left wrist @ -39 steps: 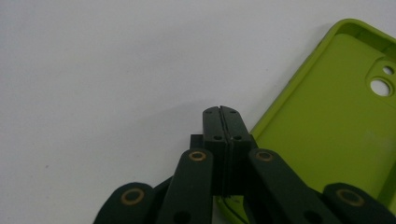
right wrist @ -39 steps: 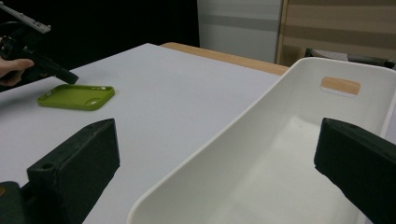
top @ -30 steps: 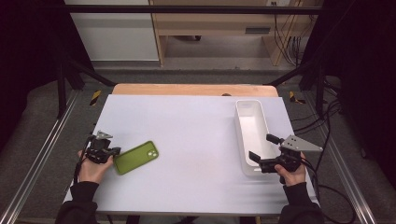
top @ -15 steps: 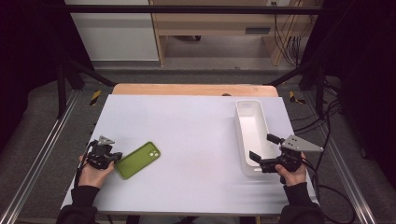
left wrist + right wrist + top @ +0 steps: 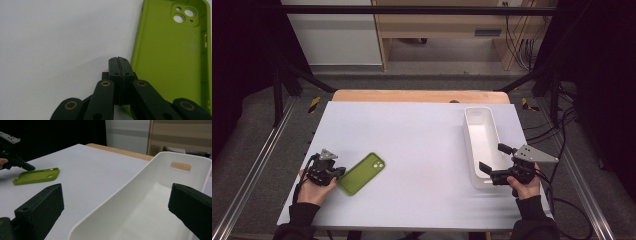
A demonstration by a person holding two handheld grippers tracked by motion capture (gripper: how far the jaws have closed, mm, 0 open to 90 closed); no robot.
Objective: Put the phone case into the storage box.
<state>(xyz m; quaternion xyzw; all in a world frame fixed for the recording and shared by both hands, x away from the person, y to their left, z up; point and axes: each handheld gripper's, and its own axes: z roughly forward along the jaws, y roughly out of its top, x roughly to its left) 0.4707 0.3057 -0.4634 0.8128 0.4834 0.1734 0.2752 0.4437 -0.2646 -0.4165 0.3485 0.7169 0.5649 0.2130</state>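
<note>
I keep my left gripper [image 5: 336, 172] pinched shut at the green phone case [image 5: 362, 173] edge to nudge it, while my right gripper [image 5: 496, 161] gapes wide around the white bin [image 5: 474, 116] end to steady it

White table [image 5: 422, 135]: green case [image 5: 362, 173], tray [image 5: 471, 145]

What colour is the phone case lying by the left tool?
Lime green: the phone case shows best in the left gripper view.

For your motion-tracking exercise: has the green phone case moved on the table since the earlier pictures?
No. The green phone case keeps the same place against the table's near edge and the white bin.
</note>
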